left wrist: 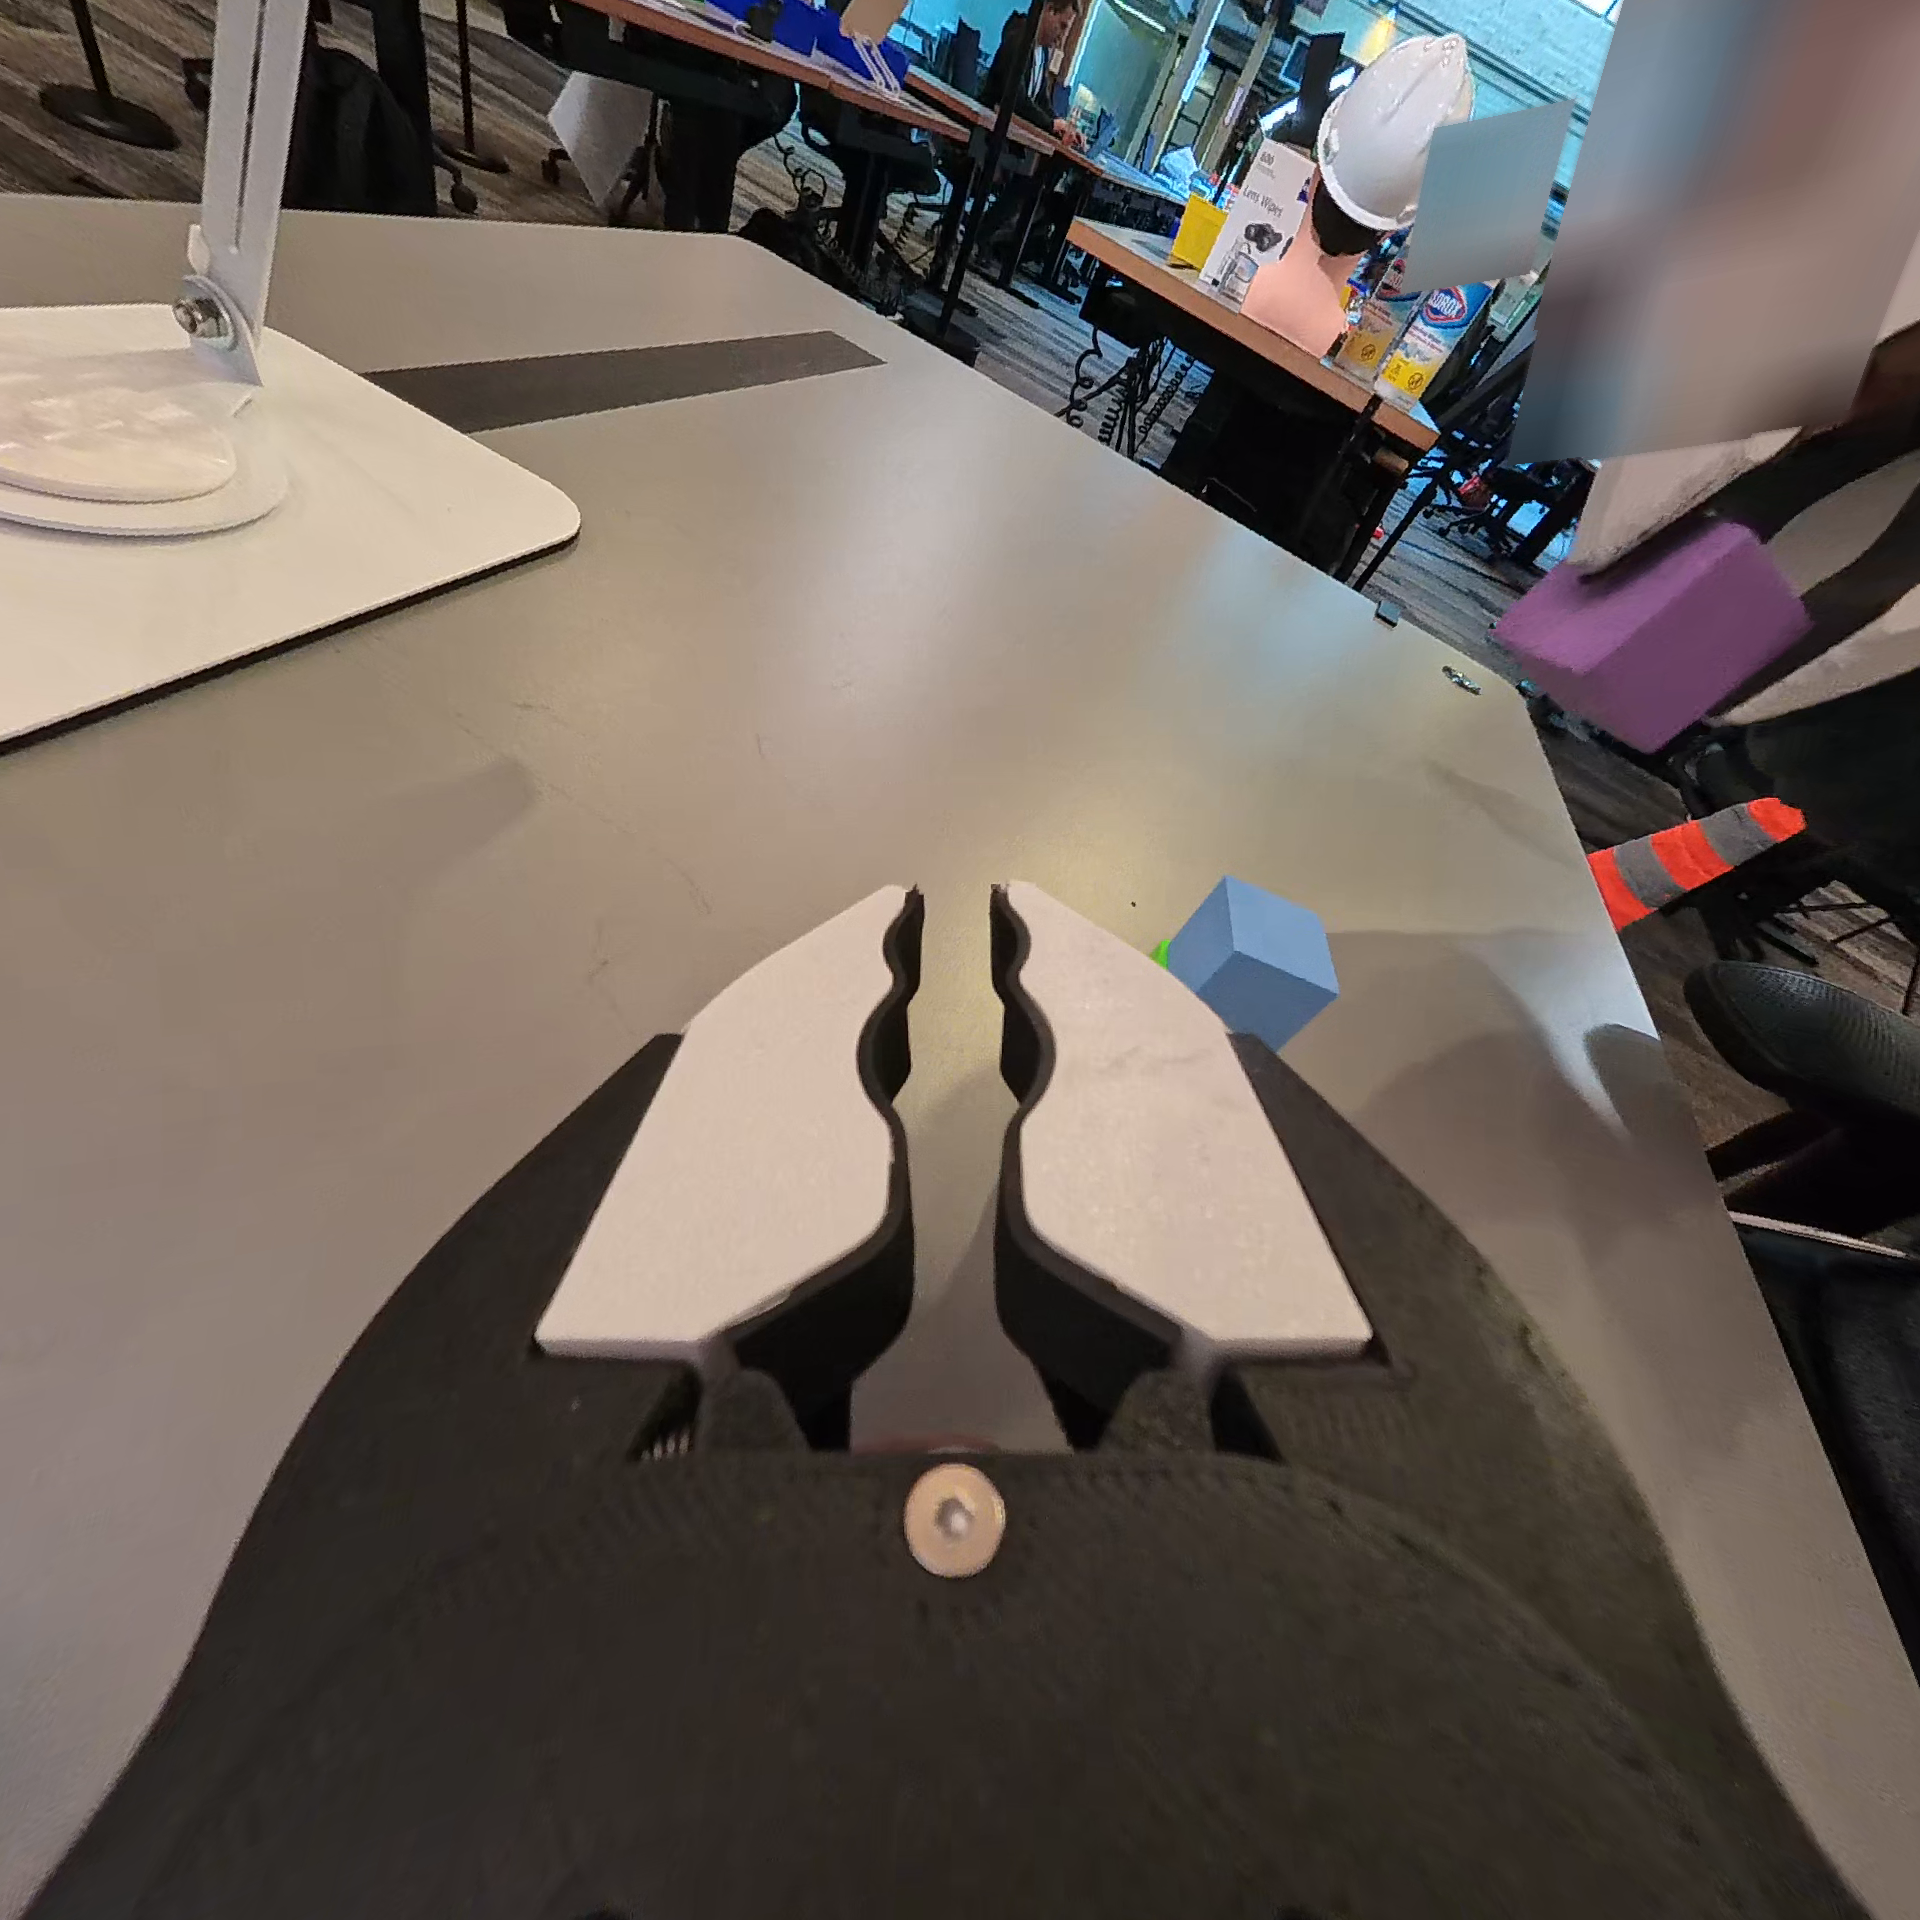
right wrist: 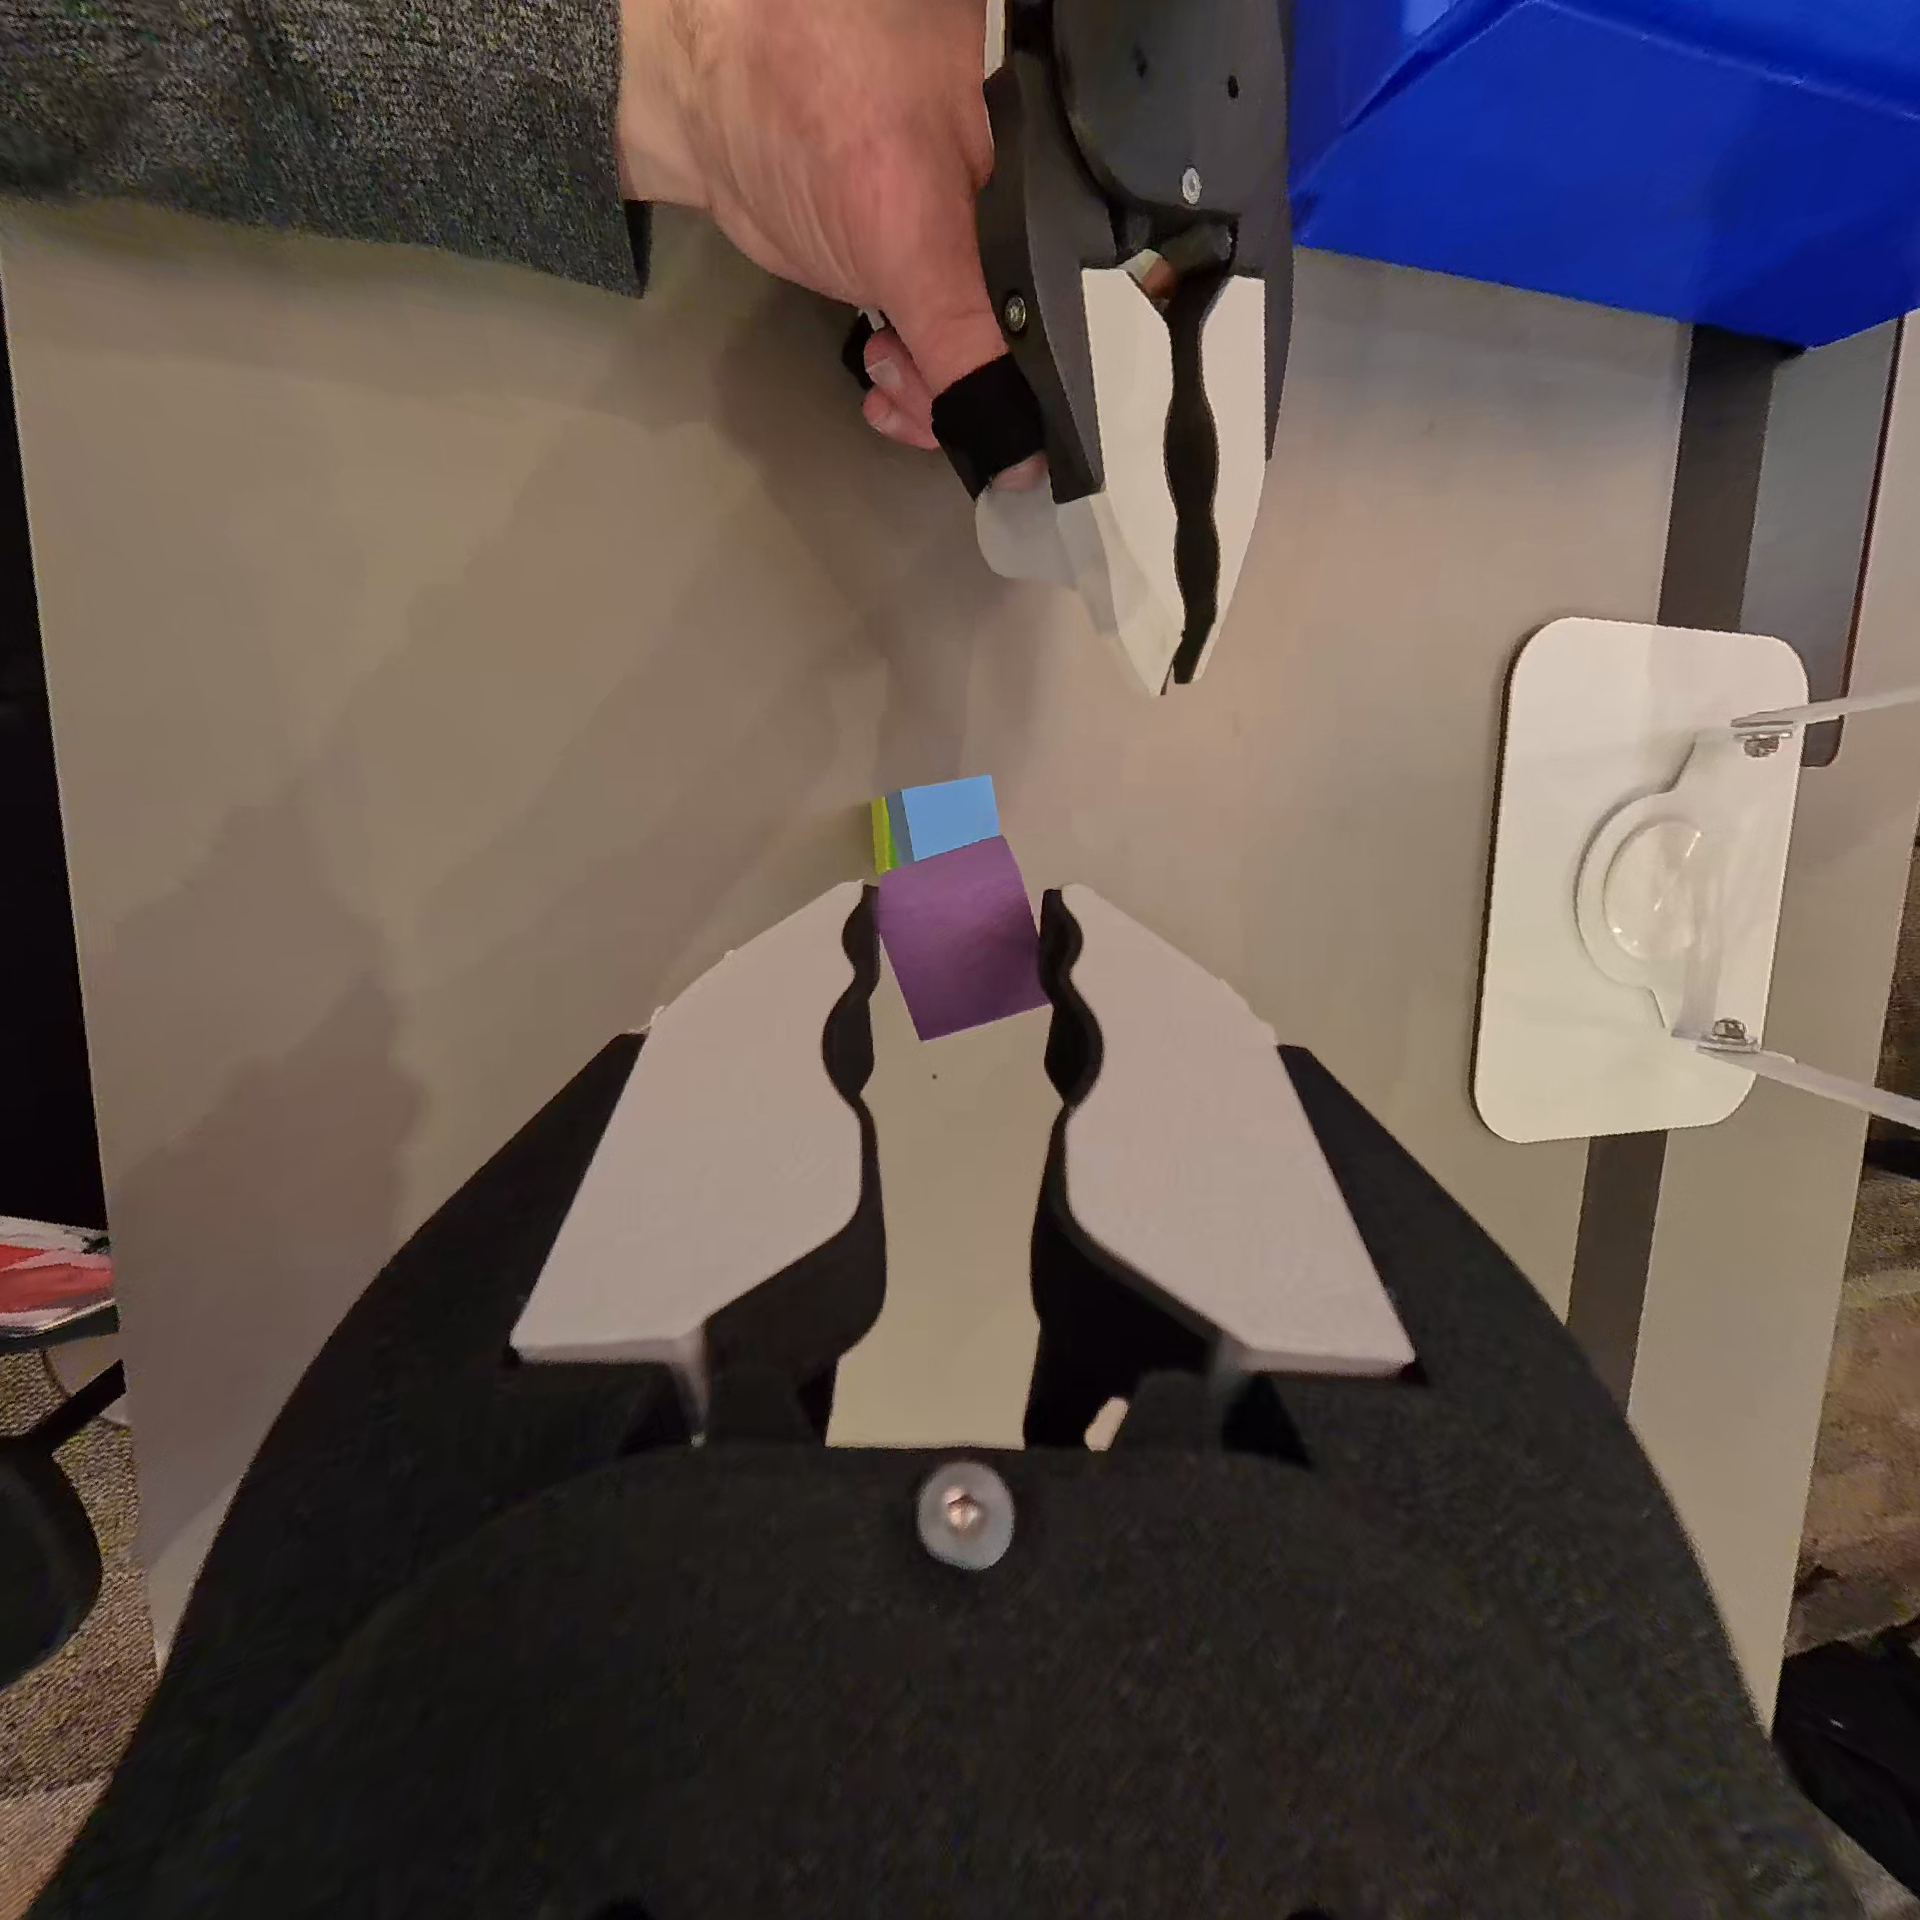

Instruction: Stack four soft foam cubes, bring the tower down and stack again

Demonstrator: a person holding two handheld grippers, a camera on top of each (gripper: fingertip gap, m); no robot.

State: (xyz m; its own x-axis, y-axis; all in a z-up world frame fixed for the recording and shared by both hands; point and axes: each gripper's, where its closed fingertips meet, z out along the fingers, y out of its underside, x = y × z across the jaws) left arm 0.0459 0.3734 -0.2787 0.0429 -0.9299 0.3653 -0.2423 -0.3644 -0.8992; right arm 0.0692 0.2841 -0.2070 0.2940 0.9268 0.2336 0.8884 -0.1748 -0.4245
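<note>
My right gripper (right wrist: pixel 956 889) is shut on a purple foam cube (right wrist: pixel 961 951), tilted between the pads and held above the grey table (right wrist: pixel 416 623). The left wrist view shows that cube (left wrist: pixel 1652 629) aloft at the upper right, with a white finger (left wrist: pixel 1636 520) against it. A blue cube (right wrist: pixel 948 816) stands on the table just beyond it. A green edge (right wrist: pixel 883 836) shows at its left; I cannot tell if it is beside or beneath. My left gripper (left wrist: pixel 956 891) is empty with its jaws a narrow gap apart, and the blue cube (left wrist: pixel 1262 961) lies to its right. It also shows in the right wrist view (right wrist: pixel 1179 675).
A white stand base (left wrist: pixel 260 540) sits at the table's far left and shows in the right wrist view (right wrist: pixel 1631 883). A blue bin (right wrist: pixel 1610 156) stands behind it. A person's hand (right wrist: pixel 831 156) holds the left gripper. The table edge (left wrist: pixel 1621 935) runs close to the blue cube's right. The grippers' ends are close to 12 centimetres from one another.
</note>
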